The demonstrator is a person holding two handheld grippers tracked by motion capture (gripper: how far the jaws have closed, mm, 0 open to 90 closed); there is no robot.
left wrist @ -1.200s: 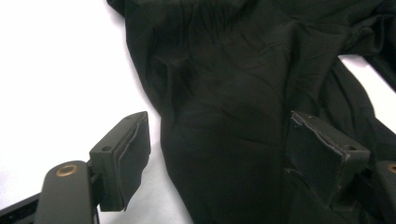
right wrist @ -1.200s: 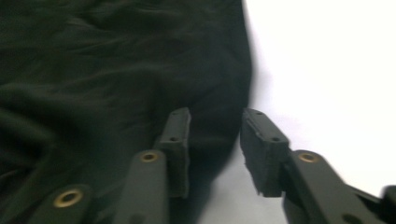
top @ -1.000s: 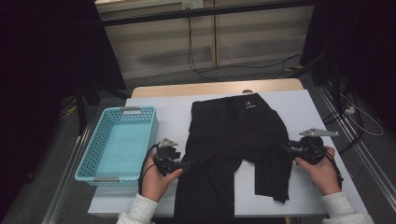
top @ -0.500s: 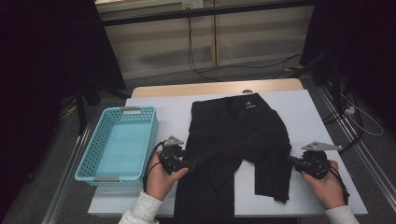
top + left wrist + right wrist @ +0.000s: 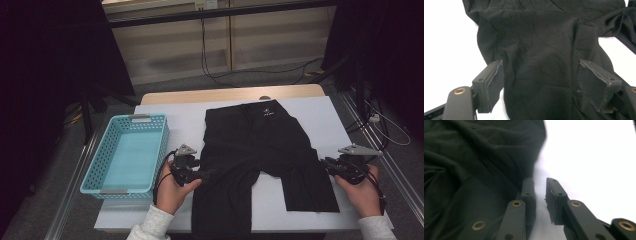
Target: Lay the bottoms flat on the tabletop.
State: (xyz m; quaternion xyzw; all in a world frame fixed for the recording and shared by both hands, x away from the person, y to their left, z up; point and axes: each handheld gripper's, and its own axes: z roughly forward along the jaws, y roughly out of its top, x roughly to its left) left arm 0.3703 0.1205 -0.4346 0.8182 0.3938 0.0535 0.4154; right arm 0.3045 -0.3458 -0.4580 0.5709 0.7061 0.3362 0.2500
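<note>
Black shorts (image 5: pixel 260 150) | flat | waistband far, legs toward person | lengthwise

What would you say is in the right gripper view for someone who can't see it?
The right gripper has its two black jaws slightly apart, having just opened a little, with nothing between them, at the edge of black shorts on a white table.
</note>
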